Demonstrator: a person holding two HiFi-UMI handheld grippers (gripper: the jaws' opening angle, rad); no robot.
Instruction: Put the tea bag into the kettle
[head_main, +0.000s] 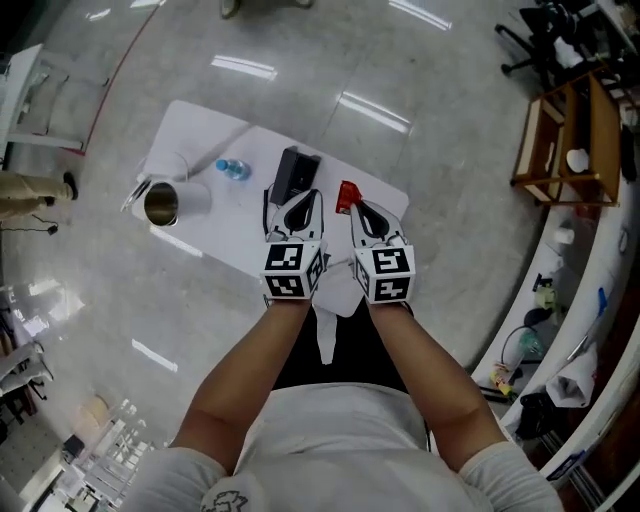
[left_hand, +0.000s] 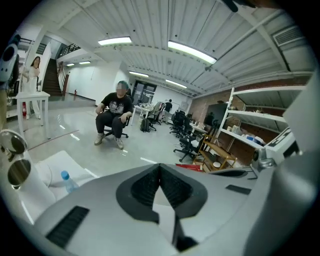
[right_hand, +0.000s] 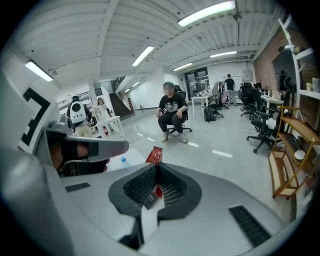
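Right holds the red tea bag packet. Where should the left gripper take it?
Likely the free far end of the red tea bag packet, which sticks out past the right gripper's jaws. It is thin and flat and pinched only at its near end, so bring the left gripper in from the left and close on the flat faces. Its jaws are together: open them first.

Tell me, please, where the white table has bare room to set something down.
The table is bare at its far corner beyond the kettle and bottle, and along the near edge between the kettle and the left hand-held gripper. The middle is crowded: bottle, black box, and the right hand-held gripper shut on the red tea bag.
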